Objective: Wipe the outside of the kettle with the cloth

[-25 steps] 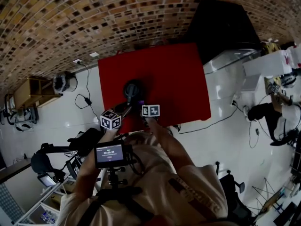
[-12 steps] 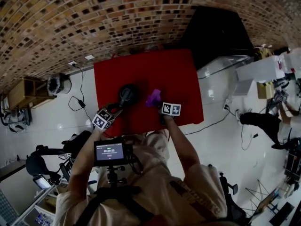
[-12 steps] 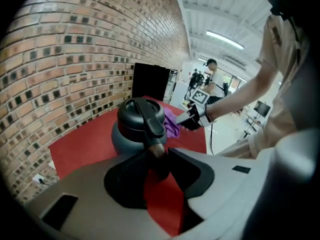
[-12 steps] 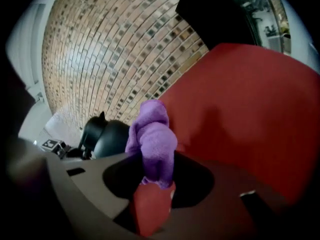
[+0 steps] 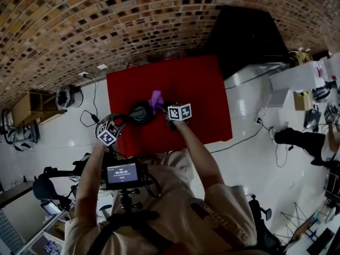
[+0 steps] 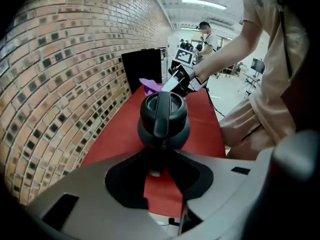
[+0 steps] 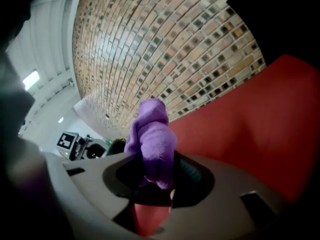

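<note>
Two grips: left gripper (image 6: pixel 156 168), jaws just closing apparently on the mid-frame kettle (image 6: pixel 163 115), should brace it while right gripper (image 7: pixel 152 184) presses its pinched cloth (image 7: pixel 151 141) around.

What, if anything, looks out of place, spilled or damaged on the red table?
Nothing stands out. The dark kettle sits on the red table, no spill shows, and the right gripper holds the bunched purple cloth close to it.
</note>
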`<state>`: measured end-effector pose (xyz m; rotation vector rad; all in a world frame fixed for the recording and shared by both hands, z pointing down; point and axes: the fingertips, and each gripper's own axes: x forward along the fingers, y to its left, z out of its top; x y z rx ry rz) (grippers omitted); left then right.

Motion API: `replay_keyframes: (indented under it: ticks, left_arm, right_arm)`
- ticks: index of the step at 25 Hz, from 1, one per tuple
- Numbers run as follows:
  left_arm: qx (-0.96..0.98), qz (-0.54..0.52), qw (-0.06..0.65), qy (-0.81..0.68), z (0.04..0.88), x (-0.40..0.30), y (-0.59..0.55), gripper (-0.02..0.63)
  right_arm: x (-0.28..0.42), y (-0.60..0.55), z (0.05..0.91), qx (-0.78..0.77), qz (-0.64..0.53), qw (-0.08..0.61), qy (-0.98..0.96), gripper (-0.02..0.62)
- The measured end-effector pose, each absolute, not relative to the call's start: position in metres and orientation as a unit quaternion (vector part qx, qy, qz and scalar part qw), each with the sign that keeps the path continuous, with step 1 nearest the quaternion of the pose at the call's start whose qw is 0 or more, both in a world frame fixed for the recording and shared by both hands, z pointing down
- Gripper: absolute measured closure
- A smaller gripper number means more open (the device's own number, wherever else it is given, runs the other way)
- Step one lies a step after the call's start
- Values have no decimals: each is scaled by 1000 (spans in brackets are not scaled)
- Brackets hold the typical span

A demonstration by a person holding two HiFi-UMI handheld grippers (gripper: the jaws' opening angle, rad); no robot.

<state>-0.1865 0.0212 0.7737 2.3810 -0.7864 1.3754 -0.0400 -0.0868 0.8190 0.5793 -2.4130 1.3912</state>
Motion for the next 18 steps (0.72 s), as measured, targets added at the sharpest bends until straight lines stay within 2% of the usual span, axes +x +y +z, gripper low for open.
replay_keyframes:
  ticks: [3,8,10,12,15,17,18]
  left_arm:
    - [819,479,140,-284,774,-184,22,492]
    - [813,471,147,-310,774,-184,20,488]
    - [812,466,149,-317,774,-185,20,486]
    - [812,463,150,-323,774,-185,20,483]
    - [811,455,151,-335,773,-184,20,483]
    - [812,449,152,-342,773,-185,20,483]
    - [812,446,152,-344,773,-185,20,483]
  right_arm:
    - [-38,-79,870,216,520,189,-805,433]
    - [-23,-31,955,197,452,395,-775,435]
    - [-18,-24,956,183,426,422,-779,434]
    - [-9,-48,936,208,427,374,-796,434]
    - [-6,-108,869,240,443,224,-834,434]
    - [-21,-131,818,207,450,143,-857,434]
    - [-34,-133,803,179,451,127,-865,434]
